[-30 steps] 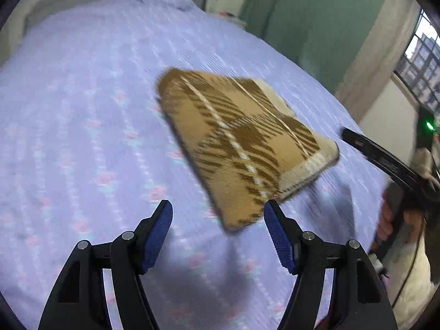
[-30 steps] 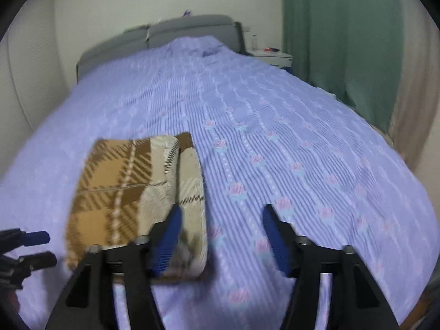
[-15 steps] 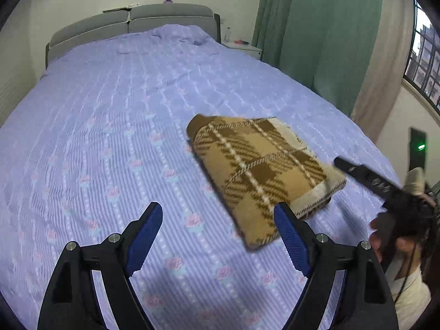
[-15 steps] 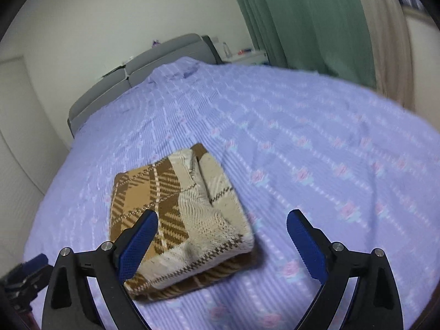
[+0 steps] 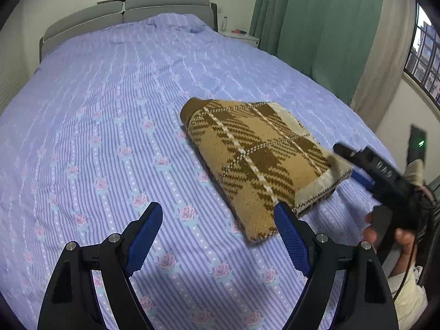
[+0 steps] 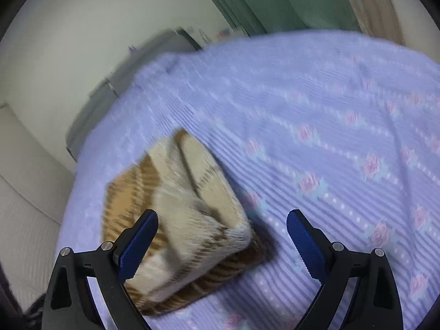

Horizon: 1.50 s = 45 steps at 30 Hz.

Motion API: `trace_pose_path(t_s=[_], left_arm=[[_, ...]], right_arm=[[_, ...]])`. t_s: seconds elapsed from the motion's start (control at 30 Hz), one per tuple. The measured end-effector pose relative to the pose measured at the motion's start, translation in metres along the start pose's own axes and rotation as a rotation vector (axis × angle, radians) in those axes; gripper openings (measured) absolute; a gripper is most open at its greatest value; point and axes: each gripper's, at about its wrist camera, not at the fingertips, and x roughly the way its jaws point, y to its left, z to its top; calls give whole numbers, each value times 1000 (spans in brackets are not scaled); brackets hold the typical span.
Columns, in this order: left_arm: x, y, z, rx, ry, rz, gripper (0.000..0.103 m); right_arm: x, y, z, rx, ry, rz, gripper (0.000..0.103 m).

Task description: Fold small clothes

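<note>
A folded brown-and-cream plaid knit garment [image 5: 255, 159] lies flat on the purple floral bedsheet [image 5: 110, 137]. My left gripper [image 5: 217, 211] hovers open over the sheet, its right fingertip just short of the garment's near corner, with nothing between the jaws. My right gripper [image 6: 222, 217] is open wide and rolled to one side. The garment's cream folded end [image 6: 192, 214] lies below and between its jaws, and neither pad presses on it. The left wrist view shows the right gripper [image 5: 349, 162] at the garment's right edge.
A grey headboard [image 5: 123, 8] closes the far end of the bed. At the right are a green curtain [image 5: 316, 27], a white nightstand [image 5: 242, 35] and a window [image 5: 426, 55]. A person's hand [image 5: 396, 233] holds the right gripper by the bed's right edge.
Both grippers' jaws have spread wider. The left has drawn back from the garment's corner. The right has rolled and sunk toward the cream end. The garment still lies folded.
</note>
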Motion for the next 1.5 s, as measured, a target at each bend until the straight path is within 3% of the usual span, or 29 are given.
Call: trace_pose_path(t_s=[0.07, 0.17, 0.23, 0.4, 0.67, 0.97, 1.17, 1.27, 1.33, 1.4, 1.5], left_arm=[[2, 2, -1, -9, 9, 1, 83], [4, 4, -2, -18, 15, 0, 83], [3, 4, -3, -13, 12, 2, 83], [4, 7, -3, -15, 13, 0, 83], [7, 13, -7, -37, 23, -6, 83], [14, 23, -2, -46, 33, -11, 83], [39, 30, 27, -44, 70, -109, 83], [61, 34, 45, -78, 118, -161, 83], [76, 35, 55, -124, 170, -235, 83], [87, 30, 60, -159, 205, -308, 87], [97, 16, 65, -124, 200, -319, 93]], right_arm=[[-3, 11, 4, -57, -35, -22, 95], [20, 13, 9, -72, 45, -28, 95], [38, 3, 7, -22, 124, -30, 95], [50, -28, -16, 180, 218, 73, 95], [56, -23, -27, 264, 253, 64, 92], [60, -19, -29, 266, 206, 107, 73], [47, -16, -39, 204, 148, 72, 67], [44, -18, -40, 169, 134, 62, 66], [44, -20, -40, 163, 134, 67, 66], [44, -20, -39, 136, 129, 65, 66], [46, -20, -38, 126, 123, 69, 67]])
